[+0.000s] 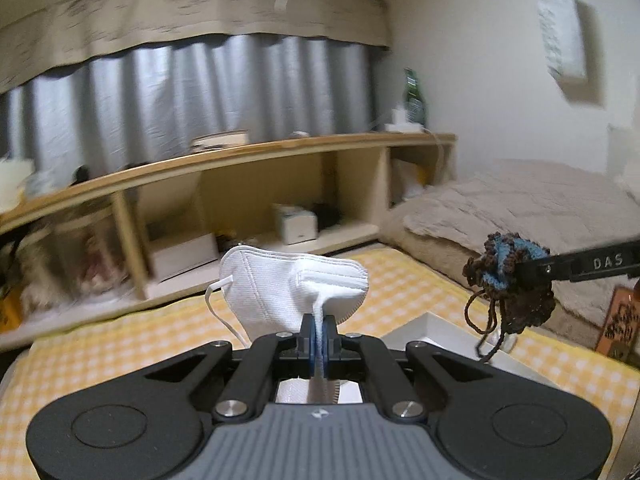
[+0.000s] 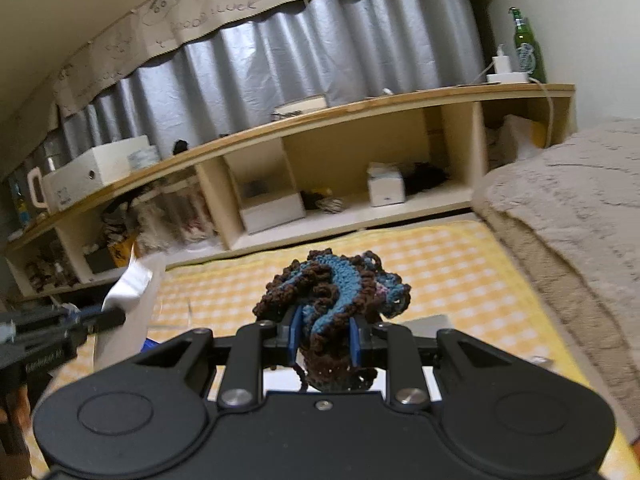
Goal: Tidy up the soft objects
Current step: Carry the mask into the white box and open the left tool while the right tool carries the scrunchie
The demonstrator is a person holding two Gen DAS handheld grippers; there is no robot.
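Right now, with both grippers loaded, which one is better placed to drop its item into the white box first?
Probably the right gripper. In the left wrist view its crochet piece hangs right over the white box, while the left gripper, holding the mask, sits further back over the checked cloth.

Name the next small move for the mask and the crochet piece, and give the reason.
Probably lower both toward the white tray. The left gripper pinches the white mask aloft, the right gripper clamps the crochet piece, and both hang above the checked cloth.
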